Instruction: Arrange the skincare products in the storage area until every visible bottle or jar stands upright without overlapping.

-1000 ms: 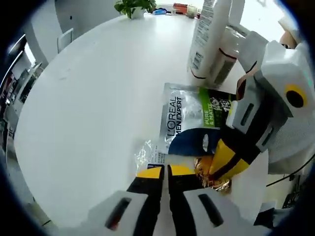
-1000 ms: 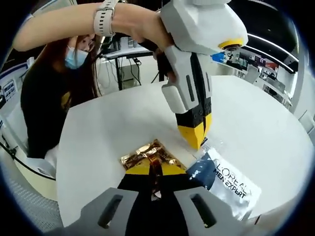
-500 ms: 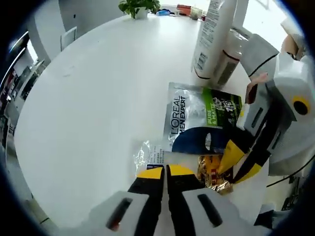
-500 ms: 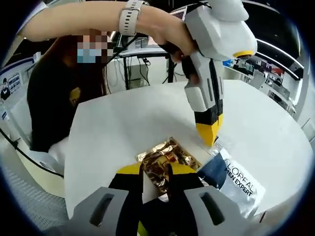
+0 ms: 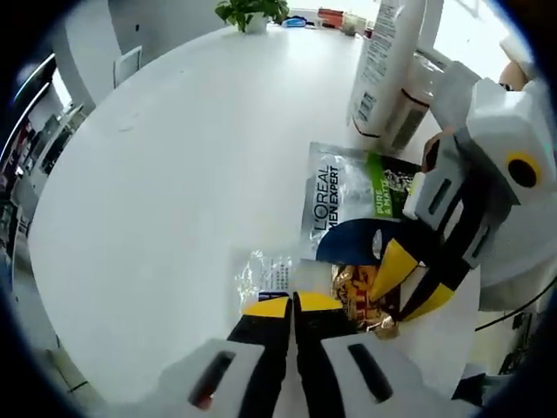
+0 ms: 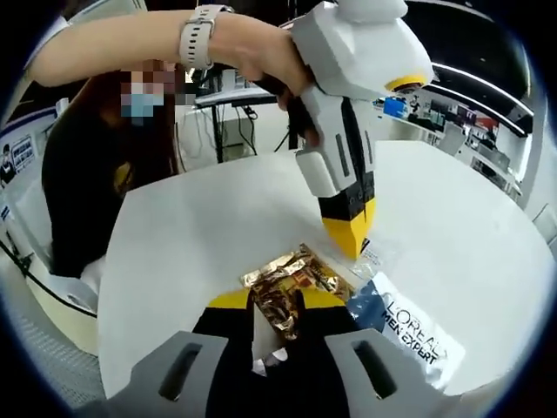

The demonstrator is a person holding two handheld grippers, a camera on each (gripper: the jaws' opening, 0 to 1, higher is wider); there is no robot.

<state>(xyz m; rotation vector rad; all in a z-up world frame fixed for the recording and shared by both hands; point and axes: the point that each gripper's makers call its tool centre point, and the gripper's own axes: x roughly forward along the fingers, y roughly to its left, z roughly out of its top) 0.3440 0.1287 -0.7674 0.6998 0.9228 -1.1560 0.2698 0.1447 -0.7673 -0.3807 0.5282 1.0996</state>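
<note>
Here, two tall white bottles point(image 5: 387, 70) stand upright and close together on the round white table point(image 5: 174, 157), near its far edge in the left gripper view. One is a big bottle with small print on its side. The other is thinner, with a dark band low down, and it stands just beside the big one.

In front of the bottles lies a flat silver packet point(image 5: 341, 209) with dark letters and a green patch. It lies flat on the table, and one dark blue corner of it point(image 6: 370, 305) points toward the grippers.

Next to that corner is a crinkly gold packet point(image 6: 287, 283). The right gripper point(image 6: 277, 306) has its yellow-tipped jaws pressed on the gold packet's near end, so it is pinching it. In the left gripper view this same gripper point(image 5: 409, 283) comes in from the right, and its yellow tips sit on the gold packet point(image 5: 361, 292).

A small clear packet point(image 5: 265, 272) lies on the table just beside the silver one. The left gripper point(image 5: 290, 306) has its jaws squeezed together at the edge of this clear packet, and it looks to be nipping it. In the right gripper view that gripper point(image 6: 350, 239) points straight down, tips on the clear packet point(image 6: 376, 259), and a hand point(image 6: 261, 57) with a watch point(image 6: 198, 37) on the wrist holds it.

A green plant point(image 5: 248, 12) sits at the far side of the table.
</note>
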